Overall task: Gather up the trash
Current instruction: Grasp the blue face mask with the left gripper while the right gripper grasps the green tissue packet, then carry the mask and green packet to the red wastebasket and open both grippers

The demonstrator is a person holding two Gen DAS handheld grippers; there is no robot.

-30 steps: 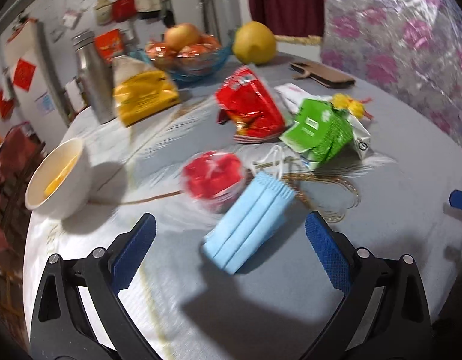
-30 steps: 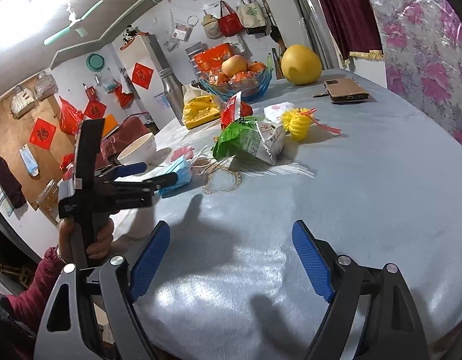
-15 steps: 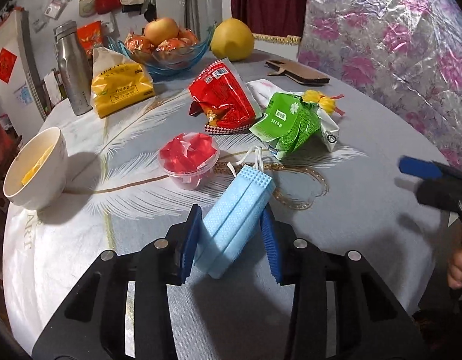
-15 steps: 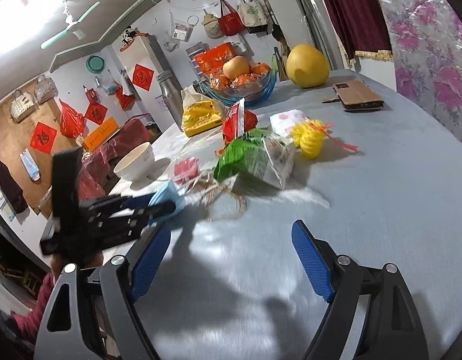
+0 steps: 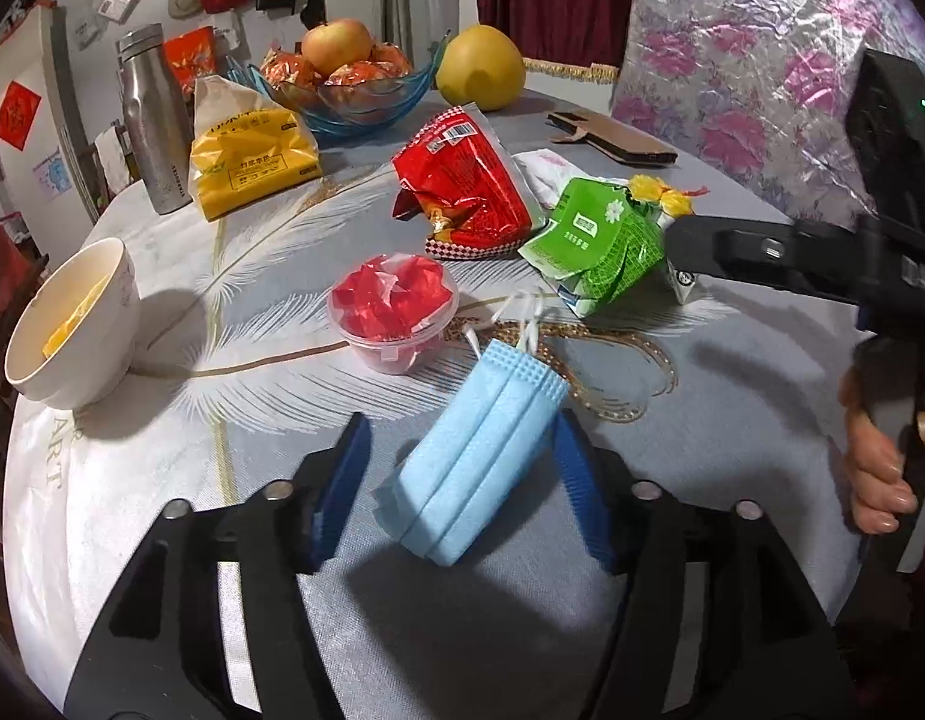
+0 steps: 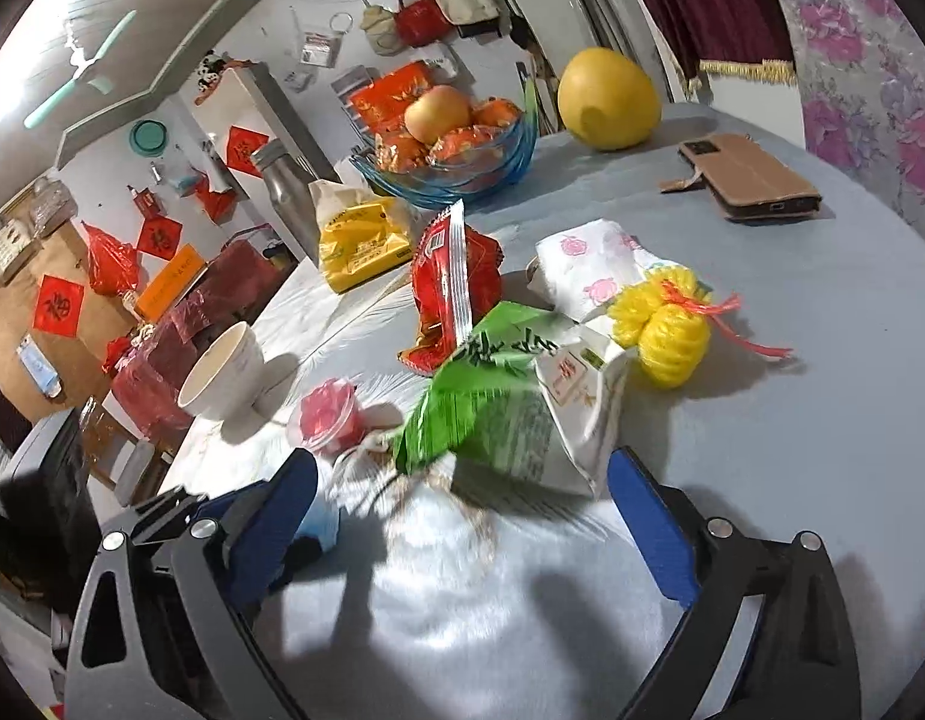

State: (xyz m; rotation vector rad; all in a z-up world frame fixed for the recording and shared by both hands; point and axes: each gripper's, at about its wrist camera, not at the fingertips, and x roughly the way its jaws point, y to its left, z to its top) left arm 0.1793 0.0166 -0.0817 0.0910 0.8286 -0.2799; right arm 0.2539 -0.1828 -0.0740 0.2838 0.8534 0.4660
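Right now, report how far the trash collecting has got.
Nothing looks collected yet. The left gripper straddles the blue face mask, its jaws just reopened and not clamped. The right gripper, open, nears the green wrapper. The red wrapper and plastic cup remain.

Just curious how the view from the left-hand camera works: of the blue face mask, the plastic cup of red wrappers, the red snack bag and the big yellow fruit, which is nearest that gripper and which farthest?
1. Blue face mask: between the left gripper's jaws.
2. Plastic cup of red wrappers: just beyond, slightly left.
3. Red snack bag: mid-table, behind the cup.
4. Big yellow fruit: far edge, beside the fruit bowl.
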